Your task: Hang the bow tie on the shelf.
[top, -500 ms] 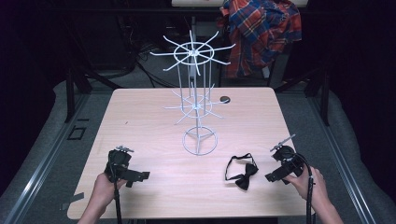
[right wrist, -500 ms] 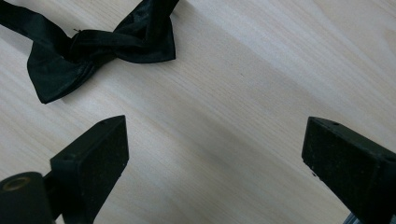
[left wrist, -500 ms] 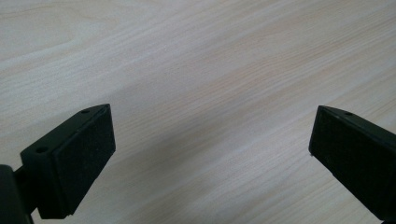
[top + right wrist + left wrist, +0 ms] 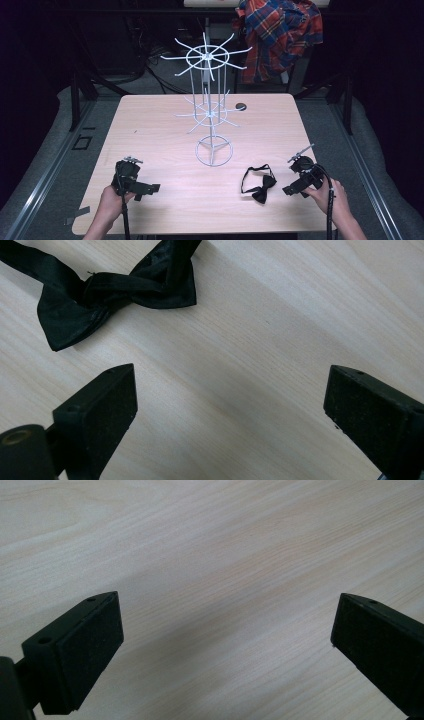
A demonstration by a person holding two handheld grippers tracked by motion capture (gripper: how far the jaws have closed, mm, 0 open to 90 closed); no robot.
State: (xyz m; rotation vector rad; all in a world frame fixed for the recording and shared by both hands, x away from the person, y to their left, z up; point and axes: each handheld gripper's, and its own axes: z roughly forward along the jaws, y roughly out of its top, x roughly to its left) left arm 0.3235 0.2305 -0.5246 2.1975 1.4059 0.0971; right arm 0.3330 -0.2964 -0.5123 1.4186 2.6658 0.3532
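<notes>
I read no writing anywhere. My left gripper (image 4: 150, 189) and right gripper (image 4: 291, 190) both have fingers spread wide, released, grasping nothing above the pale wooden tabletop (image 4: 165, 130). The black satin bow tie (image 4: 260, 186) lies at five o'clock of the white wire display stand (image 4: 210, 112), just beside my right gripper

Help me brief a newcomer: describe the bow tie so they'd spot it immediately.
Start at the white wire rack standing mid-table. Nearer the person and to the right lies the bow tie, beside the right gripper. It is the table's lone soft black fabric item, with a looped strap.
</notes>
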